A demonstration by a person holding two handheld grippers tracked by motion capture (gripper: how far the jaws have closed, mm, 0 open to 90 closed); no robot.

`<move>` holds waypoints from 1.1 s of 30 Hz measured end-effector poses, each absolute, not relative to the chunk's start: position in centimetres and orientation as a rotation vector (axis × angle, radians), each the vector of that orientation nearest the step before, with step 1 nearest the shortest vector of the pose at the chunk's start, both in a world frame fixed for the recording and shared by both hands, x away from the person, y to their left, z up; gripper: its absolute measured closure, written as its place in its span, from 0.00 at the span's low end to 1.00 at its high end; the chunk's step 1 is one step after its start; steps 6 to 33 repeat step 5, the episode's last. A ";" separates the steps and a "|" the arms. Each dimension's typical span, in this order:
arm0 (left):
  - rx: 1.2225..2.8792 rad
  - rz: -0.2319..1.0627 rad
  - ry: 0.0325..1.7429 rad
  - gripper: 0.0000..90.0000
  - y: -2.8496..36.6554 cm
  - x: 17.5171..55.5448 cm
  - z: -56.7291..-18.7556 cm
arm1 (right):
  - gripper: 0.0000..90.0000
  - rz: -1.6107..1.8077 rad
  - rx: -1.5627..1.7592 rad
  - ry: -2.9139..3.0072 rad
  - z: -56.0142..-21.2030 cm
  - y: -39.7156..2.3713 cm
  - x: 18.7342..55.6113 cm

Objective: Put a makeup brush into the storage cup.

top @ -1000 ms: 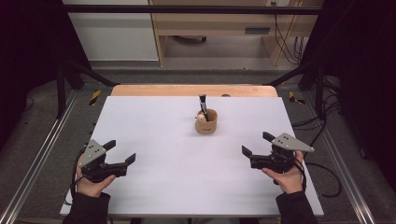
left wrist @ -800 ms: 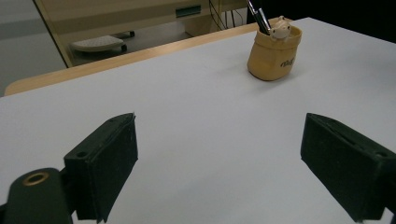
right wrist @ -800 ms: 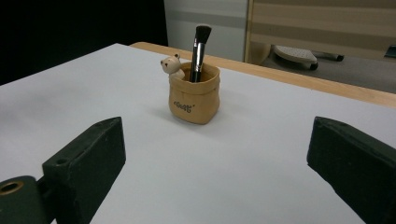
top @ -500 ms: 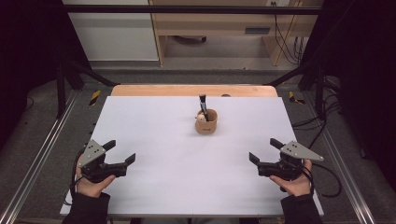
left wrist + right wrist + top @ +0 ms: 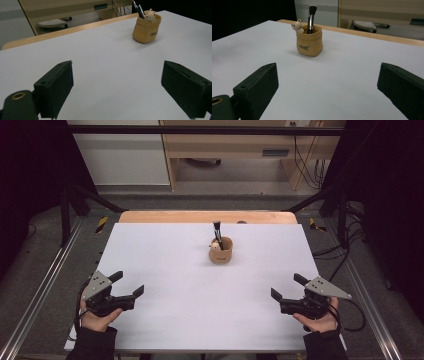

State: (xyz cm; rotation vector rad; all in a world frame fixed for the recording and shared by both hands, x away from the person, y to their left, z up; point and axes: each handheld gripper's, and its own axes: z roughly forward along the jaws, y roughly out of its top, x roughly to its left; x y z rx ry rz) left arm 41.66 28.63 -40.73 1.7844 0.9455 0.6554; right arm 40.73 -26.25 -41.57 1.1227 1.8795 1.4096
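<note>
- Since the earlier high-view pictures my right gripper (image 5: 286, 292) has slid outward and back toward the near right corner; left gripper (image 5: 129, 285) sits about where it was. Pot and brush unmoved.
- Tan sack-shaped pot (image 5: 221, 250) stands upright on the white table (image 5: 165, 320), past centre toward the far edge, slightly right of the midline. Makeup brush (image 5: 217, 233) stands in it, handle down, bristles up, long axis near vertical with a slight lean.
- Both grippers empty, jaws spread wide, resting low near the front corners, well apart from the pot.
- Key relation: pot lies forward and inward of both grippers. Right one looks a little nearer by my read, not by much. Brush would want a grasp from above or across its shaft.
- Right gripper view: bristle head (image 5: 312, 8) fully visible, small bear figure (image 5: 297, 26) on the rim, lettering on the pot's front (image 5: 309, 42).
- Left gripper view: brush (image 5: 137, 8) cut off at the top edge, ferrule only; bear (image 5: 150, 16) peeks over the rim. The high view can't resolve the bear clearly.
</note>
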 end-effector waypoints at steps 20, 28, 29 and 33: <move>1.788 0.654 0.947 0.11 28.6 41.7 -40.9 | 0.05 1.399 1.143 1.879 -41.8 -26.5 40.9; 1.788 0.654 0.947 0.11 28.6 41.7 -40.9 | 0.05 1.399 1.143 1.879 -41.8 -26.5 40.9; 1.788 0.654 0.947 0.11 28.6 41.7 -40.9 | 0.05 1.399 1.143 1.879 -41.8 -26.5 40.9; 1.788 0.654 0.947 0.11 28.6 41.7 -40.9 | 0.05 1.399 1.143 1.879 -41.8 -26.5 40.9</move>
